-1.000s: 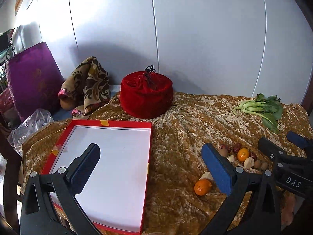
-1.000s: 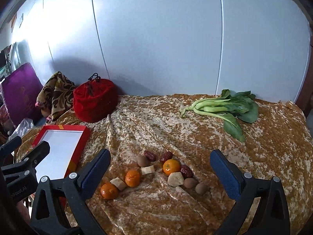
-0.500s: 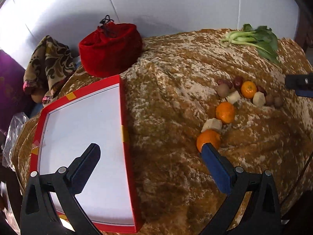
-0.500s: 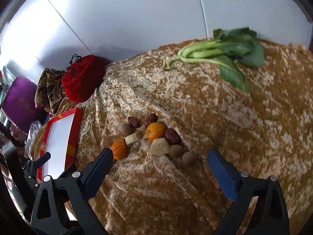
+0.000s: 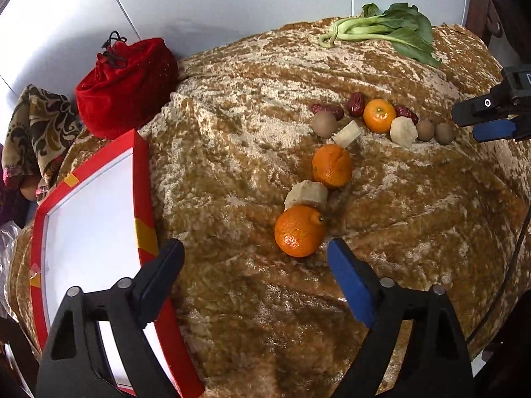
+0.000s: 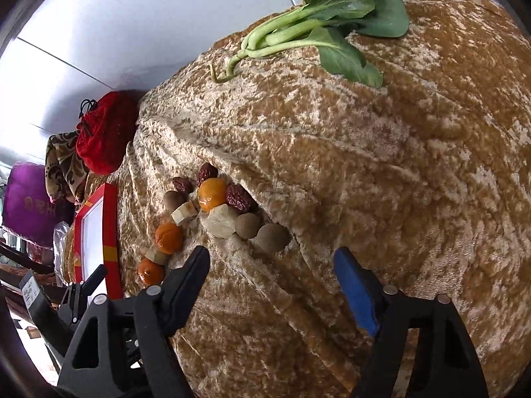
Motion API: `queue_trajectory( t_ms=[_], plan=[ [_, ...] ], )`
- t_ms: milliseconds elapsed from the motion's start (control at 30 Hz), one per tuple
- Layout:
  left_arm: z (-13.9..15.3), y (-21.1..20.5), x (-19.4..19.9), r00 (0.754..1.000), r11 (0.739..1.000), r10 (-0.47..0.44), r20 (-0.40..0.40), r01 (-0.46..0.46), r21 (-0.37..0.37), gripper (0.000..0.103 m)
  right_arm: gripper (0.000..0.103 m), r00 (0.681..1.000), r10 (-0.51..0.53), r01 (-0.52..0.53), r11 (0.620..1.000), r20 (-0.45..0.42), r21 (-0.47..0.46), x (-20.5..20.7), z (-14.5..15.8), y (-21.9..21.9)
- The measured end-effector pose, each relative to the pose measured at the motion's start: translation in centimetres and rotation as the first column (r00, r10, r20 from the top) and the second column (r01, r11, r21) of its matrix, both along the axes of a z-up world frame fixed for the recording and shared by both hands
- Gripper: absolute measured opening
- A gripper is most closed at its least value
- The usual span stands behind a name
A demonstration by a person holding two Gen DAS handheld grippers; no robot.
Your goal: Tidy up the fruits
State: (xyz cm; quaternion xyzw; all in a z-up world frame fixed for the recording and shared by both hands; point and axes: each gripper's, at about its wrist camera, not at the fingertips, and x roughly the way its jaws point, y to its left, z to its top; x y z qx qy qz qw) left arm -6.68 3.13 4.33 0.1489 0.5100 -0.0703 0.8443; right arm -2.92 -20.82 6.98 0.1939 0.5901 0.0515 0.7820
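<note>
Both grippers empty, jaws wide. Left gripper (image 5: 254,255) hovers low over the gold cloth (image 5: 239,139), with the near orange (image 5: 299,231) just ahead of its blue finger; that spread looks set for the orange's width, so a pick of this fruit is the likely step in hand. The tray (image 5: 141,179), red-rimmed with a white floor, lies just left of this gripper, nothing visible in it; presumably the fruit goes there, which would explain why the left side works the nearest piece. Fruit lies in a loose trail on the cloth: near orange touching a pale chunk (image 5: 306,195), then a second orange (image 5: 332,165), then a cluster further back with a third orange (image 5: 379,115), red dates (image 5: 356,103) and brown round fruits (image 5: 324,124). Right gripper (image 6: 270,258) hangs over the far end of the cluster, nearest a brown fruit (image 6: 272,237), probably so each hand takes its own end. Greens (image 5: 385,28) lie well apart at the back; red pouch (image 5: 124,84) sits behind the tray. Risk: the orange may roll on the rumpled cloth when nudged.
</note>
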Motion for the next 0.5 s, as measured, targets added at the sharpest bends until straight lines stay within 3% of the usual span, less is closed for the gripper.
queue_trajectory(
  t_ms=[133,500],
  plan=[
    [-0.4,0.5,0.2,1.000,0.999,0.004,-0.028,-0.005,-0.045,0.073,0.064,1.000,0.000,-0.001,0.999,0.006,0.044,0.2,-0.3,0.9],
    [-0.7,0.4,0.5,0.999,0.994,-0.022,-0.034,0.018,-0.107,0.065,0.051,1.000,0.004,-0.004,1.000,0.002,0.020,0.8,-1.0,1.8]
  ],
)
